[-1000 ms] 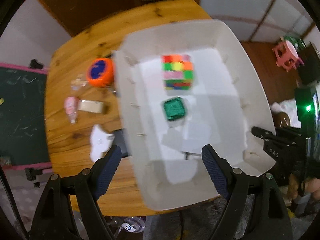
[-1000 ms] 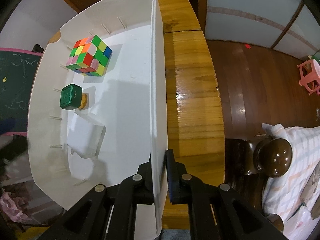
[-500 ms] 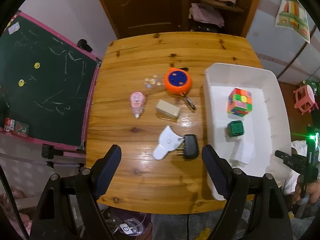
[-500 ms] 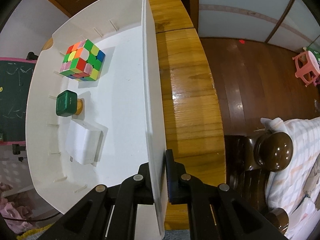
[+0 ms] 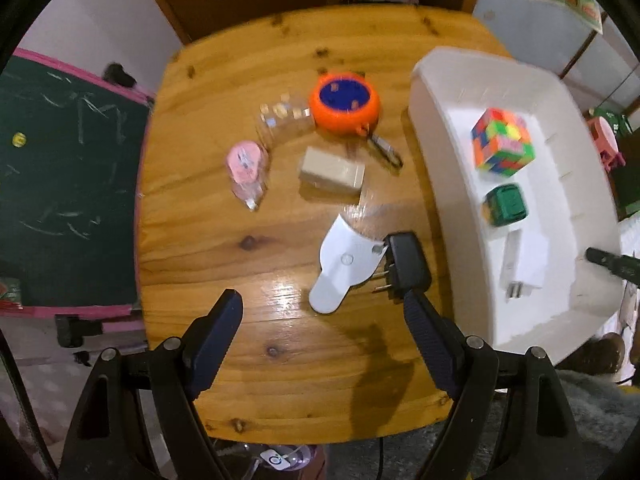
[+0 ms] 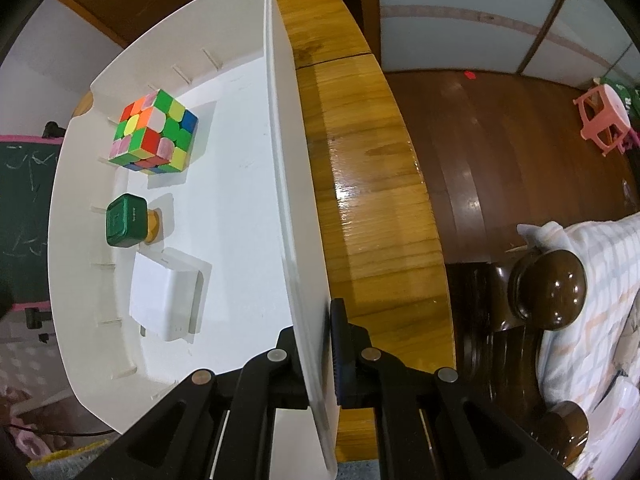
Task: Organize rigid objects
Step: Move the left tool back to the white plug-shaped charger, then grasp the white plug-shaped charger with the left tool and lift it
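Note:
A white bin (image 5: 448,200) (image 6: 280,168) stands on the right part of the wooden table (image 5: 208,240). In it lie a colourful puzzle cube (image 5: 503,142) (image 6: 154,138), a small green box (image 5: 506,204) (image 6: 125,221) and a white charger (image 5: 524,256) (image 6: 166,294). My right gripper (image 6: 322,344) is shut on the bin's right wall. My left gripper (image 5: 322,326) hangs open and empty above the table. Just beyond it lie a black plug adapter (image 5: 404,266) and a white flat piece (image 5: 346,258).
Farther back on the table are a beige block (image 5: 332,171), an orange and blue round toy (image 5: 344,104), a pink correction-tape roller (image 5: 246,166) and a clear plastic piece (image 5: 280,120). A green chalkboard (image 5: 60,184) stands at the left. A bed post (image 6: 550,288) stands at the right.
My left gripper has swung from above the bin to the left, over the table, and now sits lower and closer to the loose objects. The right gripper keeps its hold on the bin wall.

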Demonstrator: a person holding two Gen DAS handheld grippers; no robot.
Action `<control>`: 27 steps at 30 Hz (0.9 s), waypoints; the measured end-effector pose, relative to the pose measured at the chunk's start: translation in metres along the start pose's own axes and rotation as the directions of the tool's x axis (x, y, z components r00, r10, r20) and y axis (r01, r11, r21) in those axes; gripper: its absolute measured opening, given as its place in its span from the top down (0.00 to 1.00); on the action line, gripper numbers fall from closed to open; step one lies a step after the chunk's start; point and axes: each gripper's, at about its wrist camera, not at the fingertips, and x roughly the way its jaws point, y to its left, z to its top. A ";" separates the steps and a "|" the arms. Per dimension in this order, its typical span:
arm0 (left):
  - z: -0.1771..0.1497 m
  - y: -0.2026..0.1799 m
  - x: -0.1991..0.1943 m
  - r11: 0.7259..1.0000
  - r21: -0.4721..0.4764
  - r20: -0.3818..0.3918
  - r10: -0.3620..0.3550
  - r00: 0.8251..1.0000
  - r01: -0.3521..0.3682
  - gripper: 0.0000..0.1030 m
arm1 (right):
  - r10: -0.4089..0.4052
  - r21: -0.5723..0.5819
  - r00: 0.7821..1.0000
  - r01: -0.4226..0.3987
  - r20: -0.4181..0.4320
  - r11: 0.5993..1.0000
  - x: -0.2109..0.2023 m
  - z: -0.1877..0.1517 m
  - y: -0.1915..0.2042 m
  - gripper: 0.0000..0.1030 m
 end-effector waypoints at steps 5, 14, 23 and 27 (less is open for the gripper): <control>0.004 0.002 0.037 0.999 0.002 -0.064 -0.031 0.997 0.032 0.17 | -0.015 0.028 1.000 0.015 -0.011 1.000 0.005 -0.002 -0.001 0.94; 0.018 -0.007 0.072 0.997 0.037 -0.119 -0.059 0.991 0.064 0.17 | -0.037 0.055 0.999 0.037 -0.011 0.998 0.010 -0.003 -0.003 0.94; 0.025 -0.018 0.085 0.994 0.075 -0.149 -0.071 0.986 0.083 0.15 | -0.041 0.088 0.999 0.042 -0.010 0.995 0.010 -0.003 -0.005 0.94; 0.031 -0.015 0.087 0.993 0.061 -0.158 -0.093 0.983 0.104 0.14 | -0.040 0.098 0.999 0.041 -0.010 0.994 0.010 -0.003 -0.005 0.94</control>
